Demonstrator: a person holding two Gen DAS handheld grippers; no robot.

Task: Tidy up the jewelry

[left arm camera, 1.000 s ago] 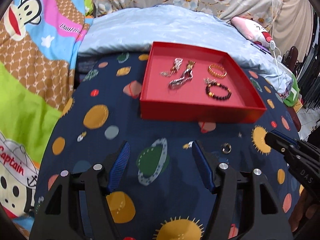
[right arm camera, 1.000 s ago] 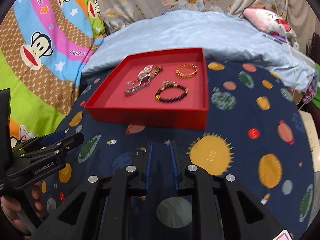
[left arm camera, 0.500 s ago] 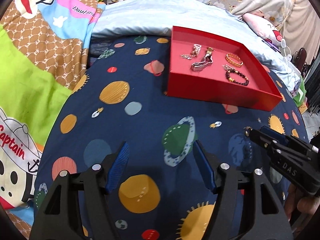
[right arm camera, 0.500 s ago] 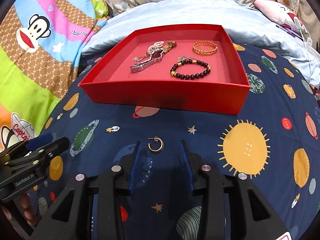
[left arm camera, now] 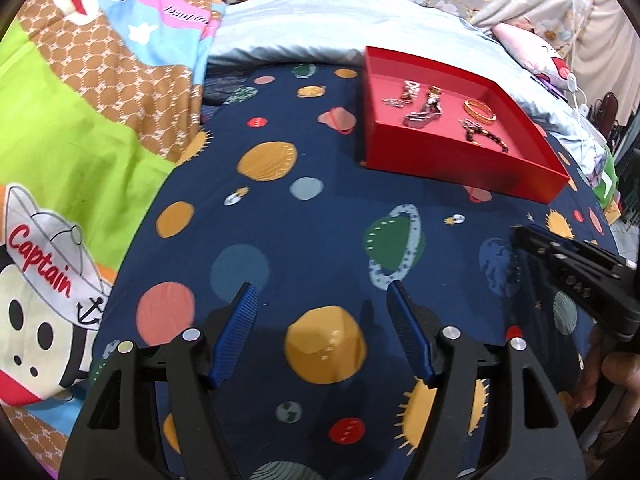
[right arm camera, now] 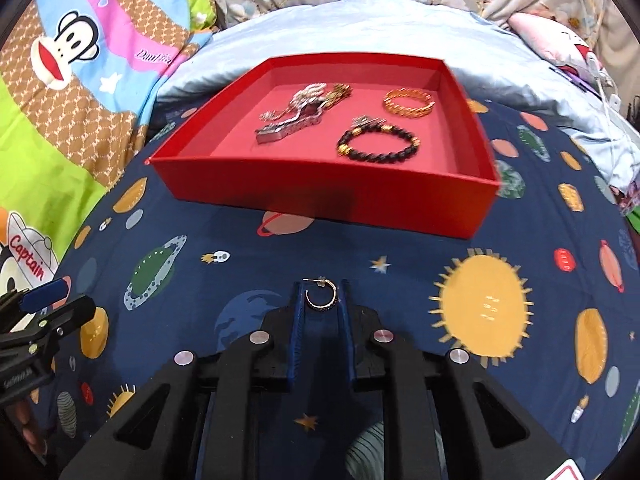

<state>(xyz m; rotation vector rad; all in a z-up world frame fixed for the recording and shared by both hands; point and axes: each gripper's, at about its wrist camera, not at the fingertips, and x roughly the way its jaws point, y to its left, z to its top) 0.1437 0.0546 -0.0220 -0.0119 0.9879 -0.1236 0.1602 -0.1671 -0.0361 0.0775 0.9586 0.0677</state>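
A small gold hoop earring (right arm camera: 322, 298) lies on the dark planet-print blanket (right arm camera: 400, 360), just in front of the red tray (right arm camera: 320, 196). My right gripper (right arm camera: 321, 286) has its blue pads on either side of the hoop; the jaws are closing and the pads look to be touching it. The tray holds a black bead bracelet (right arm camera: 378, 146), a gold bangle (right arm camera: 408, 102) and a silvery chain piece (right arm camera: 296, 120). My left gripper (left arm camera: 322, 286) hovers open over bare blanket, well left of the tray (left arm camera: 460, 160), with nothing between its pads.
A bright cartoon quilt (left arm camera: 80, 120) rises along the left side. A pale blue cover (right arm camera: 360, 28) and floral pillows lie behind the tray. The right gripper's fingers (left arm camera: 560, 256) and a hand show at the left wrist view's right edge.
The right jaws widened over the hoop earring, then narrowed onto it. The left gripper drifted left and lower, so the tray slid toward the right of its view.
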